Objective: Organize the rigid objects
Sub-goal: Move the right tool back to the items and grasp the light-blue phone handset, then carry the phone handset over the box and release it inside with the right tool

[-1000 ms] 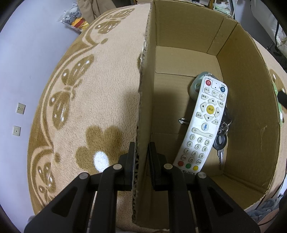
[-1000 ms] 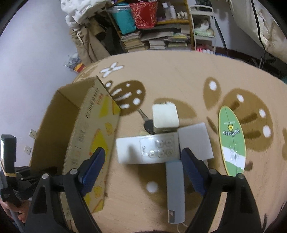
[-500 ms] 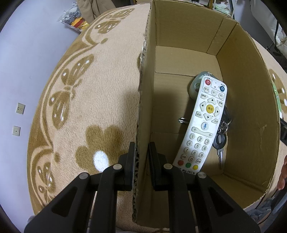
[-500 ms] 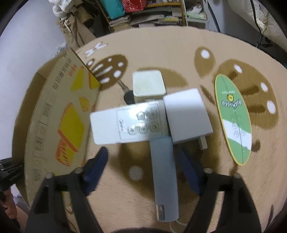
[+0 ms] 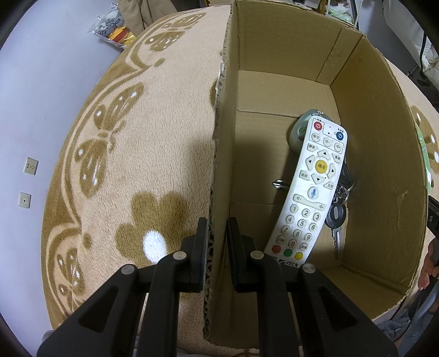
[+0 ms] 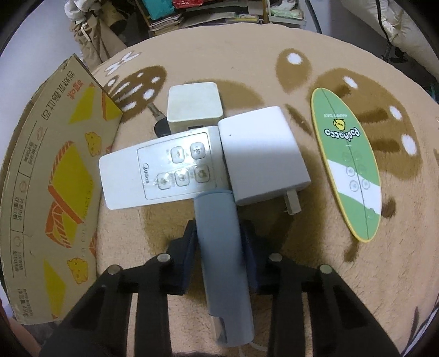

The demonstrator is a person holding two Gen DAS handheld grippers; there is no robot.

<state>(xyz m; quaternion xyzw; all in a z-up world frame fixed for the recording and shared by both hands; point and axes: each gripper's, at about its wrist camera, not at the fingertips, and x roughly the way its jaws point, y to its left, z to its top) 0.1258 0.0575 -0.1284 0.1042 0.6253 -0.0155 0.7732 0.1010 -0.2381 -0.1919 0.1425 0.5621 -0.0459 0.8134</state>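
Left wrist view: the box [image 5: 378,170] wall is clamped by the left gripper [image 5: 216,247]. Ahead and right inside, a remote [image 5: 310,192] marked "JSCN" half hides keys [image 5: 338,214].

Right wrist view: a grey bar [image 6: 223,247] is pinched in the right gripper [image 6: 221,255], its near end cut off. "Midea" is read on the remote [image 6: 164,171] ahead; "HAPPY DAY" on the green board [image 6: 349,164], far right.

Beige patterned rug [image 6: 247,63], lilac wall [image 5: 41,90], cluttered shelves [image 6: 208,13].
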